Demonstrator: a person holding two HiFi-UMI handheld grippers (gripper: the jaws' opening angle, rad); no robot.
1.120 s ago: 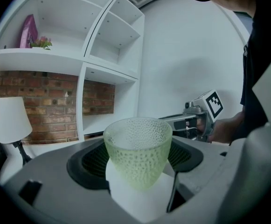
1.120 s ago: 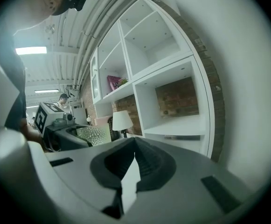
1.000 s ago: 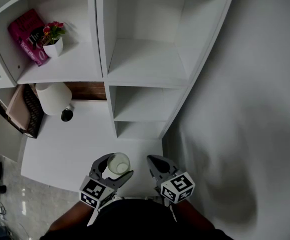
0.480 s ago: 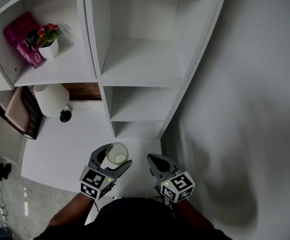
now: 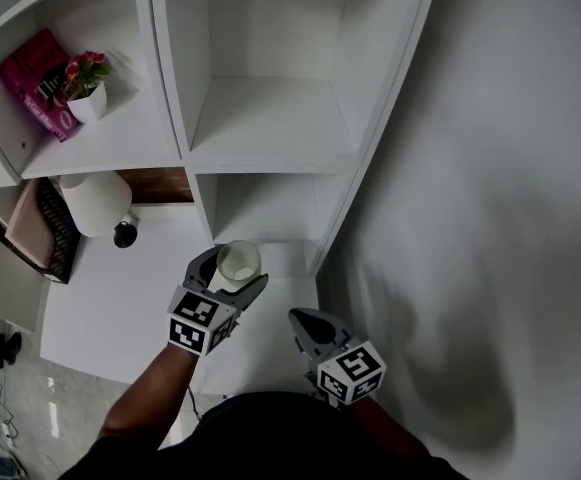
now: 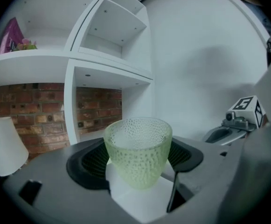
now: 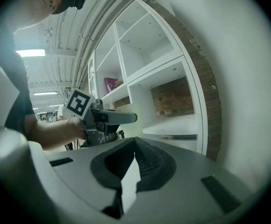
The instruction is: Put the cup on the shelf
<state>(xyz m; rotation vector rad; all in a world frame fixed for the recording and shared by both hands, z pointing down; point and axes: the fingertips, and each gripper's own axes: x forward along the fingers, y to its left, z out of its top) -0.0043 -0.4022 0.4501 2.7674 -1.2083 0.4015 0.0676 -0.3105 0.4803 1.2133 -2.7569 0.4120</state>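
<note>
Nearest the person, the right claw [image 7: 134,147] is hanging clenched on nothing. Just ahead and to its left, the left claw [image 5: 232,270] is gripping one pale green pebbled cup [image 6: 138,149] by its sides, holding it upright over the white worktop [image 5: 120,303], near the lowest shelf [image 5: 270,118] opening. Farther left, one white lamp [image 5: 95,203] is standing. Above it, one potted flower [image 5: 82,93] and one pink packet [image 5: 35,83] are sharing a compartment.

Left hand-held gripper [image 6: 137,164] clamping upright pale-green cup [image 6: 138,150], white shelf [image 6: 74,62] behind
</note>
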